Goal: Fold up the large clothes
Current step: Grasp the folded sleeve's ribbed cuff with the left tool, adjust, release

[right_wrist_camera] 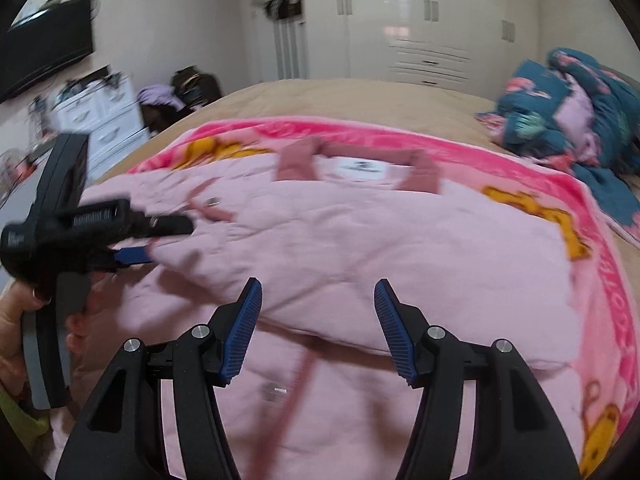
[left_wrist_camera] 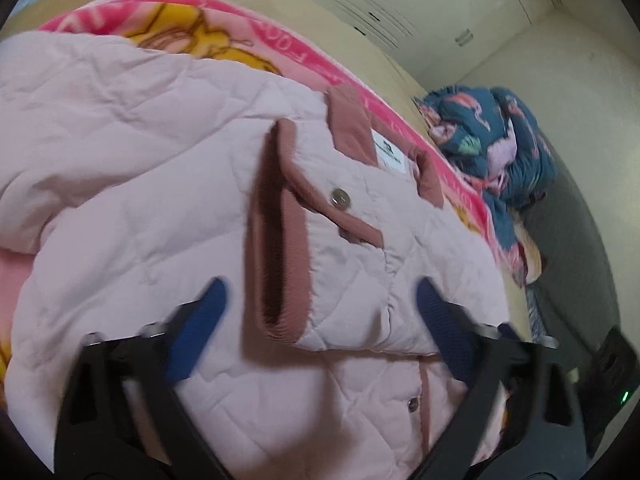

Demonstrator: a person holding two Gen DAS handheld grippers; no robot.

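Observation:
A pale pink quilted jacket (left_wrist_camera: 152, 168) with dusty-rose collar and trim lies on a pink cartoon blanket; it also shows in the right wrist view (right_wrist_camera: 360, 240). One side is folded across the body. My left gripper (left_wrist_camera: 320, 292) is open, its blue pads either side of a cuffed sleeve end (left_wrist_camera: 280, 248) that rests on the jacket. In the right wrist view the left gripper (right_wrist_camera: 160, 240) sits at the jacket's left edge. My right gripper (right_wrist_camera: 318, 292) is open and empty, just above the jacket's near part.
The pink blanket (right_wrist_camera: 540, 168) covers a tan bed (right_wrist_camera: 360, 96). A blue patterned bundle (right_wrist_camera: 576, 116) lies at the bed's right, also in the left wrist view (left_wrist_camera: 500, 140). White wardrobes (right_wrist_camera: 420, 20), a dresser (right_wrist_camera: 104, 108) and a wall TV (right_wrist_camera: 44, 48) stand beyond.

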